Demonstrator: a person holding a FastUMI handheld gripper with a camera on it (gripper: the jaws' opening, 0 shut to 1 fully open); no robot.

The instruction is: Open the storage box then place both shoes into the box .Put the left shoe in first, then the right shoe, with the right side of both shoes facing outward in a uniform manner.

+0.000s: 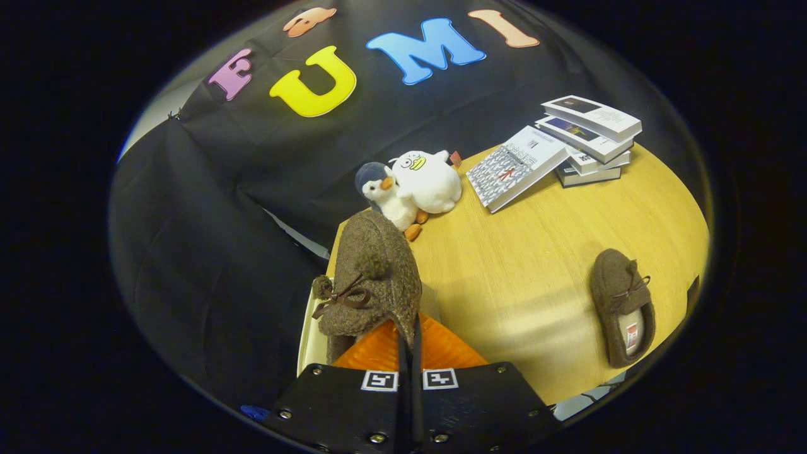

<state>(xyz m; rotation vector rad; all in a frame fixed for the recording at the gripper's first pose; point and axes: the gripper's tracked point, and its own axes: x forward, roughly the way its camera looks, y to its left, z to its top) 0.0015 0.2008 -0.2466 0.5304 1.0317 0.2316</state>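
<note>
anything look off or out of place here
Mostly tidy. The book stack is fanned unevenly, with one book leaning against it. The gripper is shut on a brown slipper; its mate lies flat on the table.

we see a round light-wood table [536,277] against a black cloth wall [208,208]. on it, near the wall, sit two white plush birds [416,183] beside a stack of paperback books [567,151]. soft glare lies on the wood.
</note>
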